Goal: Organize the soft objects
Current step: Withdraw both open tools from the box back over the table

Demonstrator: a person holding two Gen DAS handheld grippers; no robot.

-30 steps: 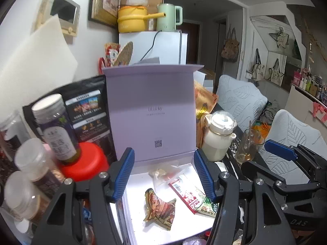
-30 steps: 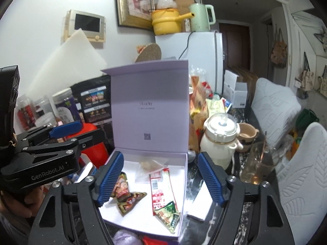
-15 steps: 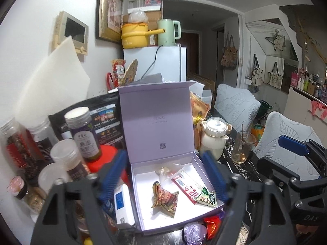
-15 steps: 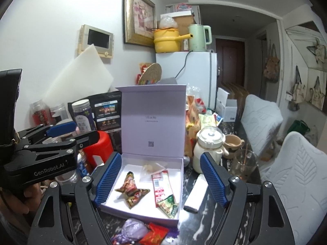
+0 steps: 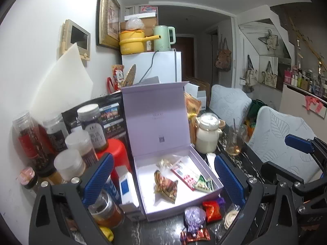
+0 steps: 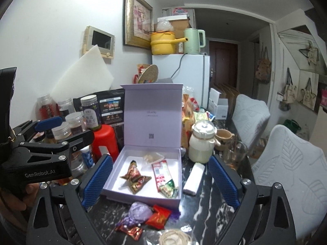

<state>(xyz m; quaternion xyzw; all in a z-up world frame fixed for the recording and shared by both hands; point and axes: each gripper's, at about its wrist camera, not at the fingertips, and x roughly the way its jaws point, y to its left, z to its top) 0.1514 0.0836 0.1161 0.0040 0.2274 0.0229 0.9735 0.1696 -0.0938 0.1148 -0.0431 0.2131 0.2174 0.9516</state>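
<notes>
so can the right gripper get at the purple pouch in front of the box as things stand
Probably yes. The purple pouch lies on the bare tabletop before the lilac box, nothing over it. The right gripper is empty, jaws opening, though a red packet touches the pouch.

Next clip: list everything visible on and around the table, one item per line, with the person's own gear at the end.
gift box: one, lilac, lid up, table centre
snack packets in box: three; brown-gold, red-green, clear
loose items in front of box: purple pouch, red packet, brown-red candy
twine coil: one, beige, near edge
jars: several, clear with pale lids, left of box
red canister: one, left of box
cream pot: one, right of box
glass: one, clear, beside pot
white bar: one, right of box
yellow saucepan, green kettle: on white fridge
left tool: jaws opening, nothing between them
right tool: jaws opening, nothing between them
</notes>
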